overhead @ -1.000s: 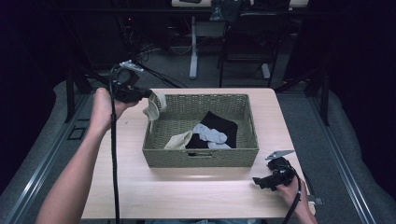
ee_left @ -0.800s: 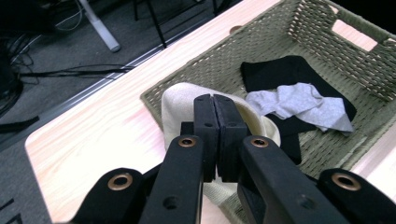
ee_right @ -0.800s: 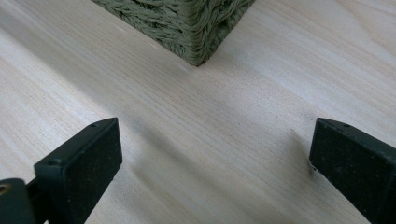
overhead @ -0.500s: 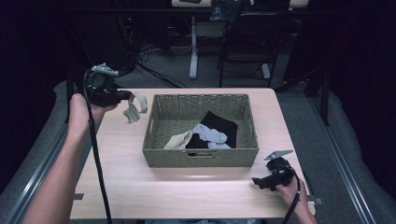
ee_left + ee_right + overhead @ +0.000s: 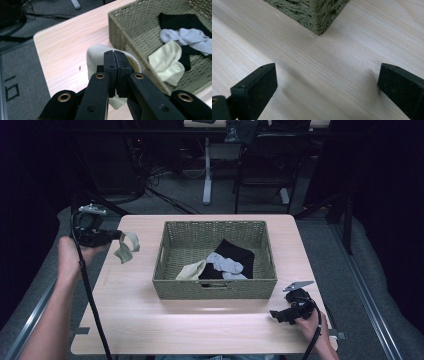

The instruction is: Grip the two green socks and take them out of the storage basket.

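Cream-coloured, a limp cotton sock (image 5: 126,248) hangs from the left claw (image 5: 121,235), clenched on it above the pale wooden surface (image 5: 200,320), left of the woven olive-green rectangular basket (image 5: 215,289). Inside the basket lie a second cream sock (image 5: 191,270), a grey sock (image 5: 226,264) and a black cloth piece (image 5: 235,252). The right claw (image 5: 273,315) rests released on the surface near the basket's front right corner.

Black tongs (image 5: 115,75), brass-ringed screw holes
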A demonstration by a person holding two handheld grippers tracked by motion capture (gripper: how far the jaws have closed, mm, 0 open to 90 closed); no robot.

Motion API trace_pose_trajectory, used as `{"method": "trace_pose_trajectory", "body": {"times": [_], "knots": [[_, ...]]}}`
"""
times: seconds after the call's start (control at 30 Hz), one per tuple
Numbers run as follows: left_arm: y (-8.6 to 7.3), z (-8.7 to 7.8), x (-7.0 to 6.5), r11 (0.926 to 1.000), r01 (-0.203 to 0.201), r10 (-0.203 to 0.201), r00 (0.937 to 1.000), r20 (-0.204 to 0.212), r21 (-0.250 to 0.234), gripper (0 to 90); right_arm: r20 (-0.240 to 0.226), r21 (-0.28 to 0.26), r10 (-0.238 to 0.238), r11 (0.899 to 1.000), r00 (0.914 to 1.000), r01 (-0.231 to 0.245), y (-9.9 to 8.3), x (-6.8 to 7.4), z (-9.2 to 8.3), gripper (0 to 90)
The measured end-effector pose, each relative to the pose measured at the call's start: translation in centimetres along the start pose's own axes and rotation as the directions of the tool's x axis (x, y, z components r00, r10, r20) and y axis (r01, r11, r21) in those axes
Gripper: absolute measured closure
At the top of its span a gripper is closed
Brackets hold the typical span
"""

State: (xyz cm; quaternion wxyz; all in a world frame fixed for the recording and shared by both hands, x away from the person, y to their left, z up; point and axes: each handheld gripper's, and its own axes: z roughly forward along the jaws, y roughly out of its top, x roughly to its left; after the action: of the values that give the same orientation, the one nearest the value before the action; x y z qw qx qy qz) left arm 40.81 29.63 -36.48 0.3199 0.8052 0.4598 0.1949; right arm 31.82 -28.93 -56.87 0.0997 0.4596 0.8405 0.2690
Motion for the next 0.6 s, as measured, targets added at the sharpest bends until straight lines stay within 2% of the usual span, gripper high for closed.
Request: {"method": "trace_pose_trajectory", "body": {"times": [0.1,0.13,0.17,0.27,0.6], "knots": [[-1.1,0.5,0.7,0.9996,0.029,-0.029,0.9996,-0.005,0.006,89.3,-0.002,0.002,0.000,1.000,1.0000,0.000,0.0,0.0,0.0,1.8],[-1.4,0.6,0.8,0.9992,0.040,-0.040,0.9992,-0.003,0.004,89.3,0.011,0.003,0.001,1.000,0.9999,-0.001,-0.1,-0.1,0.0,1.8],[-1.8,0.8,1.0,0.9991,0.041,-0.041,0.9992,-0.003,0.014,89.3,-0.001,0.000,0.009,1.000,1.0000,-0.009,-0.1,-0.1,0.1,1.8],[-2.9,1.6,1.4,0.9979,0.059,-0.058,0.9982,-0.010,0.028,89.3,0.004,0.007,0.004,1.000,1.0000,-0.004,-0.1,-0.1,-0.1,1.8],[-6.7,5.7,2.8,0.9859,0.124,-0.124,0.9923,-0.007,0.112,89.2,0.015,-0.002,0.011,1.000,0.9998,-0.011,-0.1,0.0,-0.2,1.7]]}}
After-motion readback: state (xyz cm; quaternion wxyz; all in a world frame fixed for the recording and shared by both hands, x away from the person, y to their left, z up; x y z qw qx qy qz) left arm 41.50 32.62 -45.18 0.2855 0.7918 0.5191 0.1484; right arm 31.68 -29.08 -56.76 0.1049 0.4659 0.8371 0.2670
